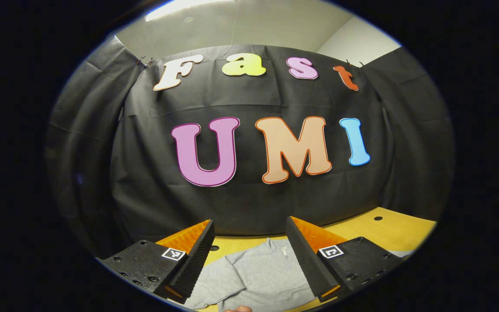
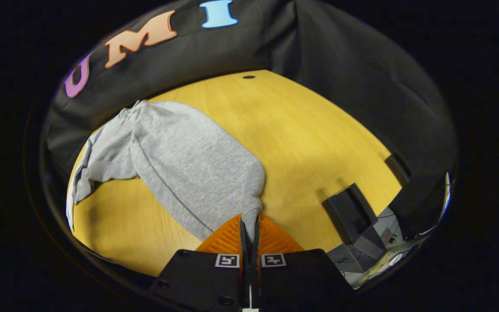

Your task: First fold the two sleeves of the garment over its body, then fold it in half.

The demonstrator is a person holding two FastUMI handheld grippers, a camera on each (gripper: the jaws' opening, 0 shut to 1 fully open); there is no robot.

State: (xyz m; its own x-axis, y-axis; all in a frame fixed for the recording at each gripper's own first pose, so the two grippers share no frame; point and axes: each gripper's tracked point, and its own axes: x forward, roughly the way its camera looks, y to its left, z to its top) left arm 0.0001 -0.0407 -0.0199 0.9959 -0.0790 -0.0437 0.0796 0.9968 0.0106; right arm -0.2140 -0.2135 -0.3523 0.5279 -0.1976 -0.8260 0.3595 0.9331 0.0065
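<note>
Left gripper view: the left tongs (image 1: pixel 249 255) stand wide apart, nothing between the fingers, held above the desk (image 1: pixel 388 232) and aimed mostly at the black cloth wall (image 1: pixel 249 199). Between the two fingers, at 6 o'clock in the view, lies the grey garment (image 1: pixel 262 273), collar end toward the wall, one sleeve (image 1: pixel 215 284) angled out toward 7 o'clock. A sliver of a hand (image 1: pixel 238 309) shows at the very bottom edge, below the garment. Yellow wooden desk runs off toward 4 o'clock, with a small dark hole (image 1: pixel 378 218) in its top. Right gripper view: the garment (image 2: pixel 180 160) lies spread on the desk (image 2: pixel 310 130) from 9 o'clock across to centre, collar end up toward 11 o'clock near the wall (image 2: pixel 340 47), one sleeve (image 2: pixel 102 167) trailing out to 9 o'clock, its cuff close to the desk edge. The nearer part of the cloth narrows down toward 6 o'clock and runs straight into the right tongs (image 2: pixel 249 227), which are pressed together with a fold of grey fabric pinched between the fingers; whether that fold is a sleeve or the hem corner cannot be told. Bare desk from 12 to 3 o'clock, one small dark hole (image 2: pixel 248 77) near the far edge. A dark block-shaped fixture (image 2: pixel 349 212) sits on the desk at 4 o'clock, well apart from the garment.
</note>
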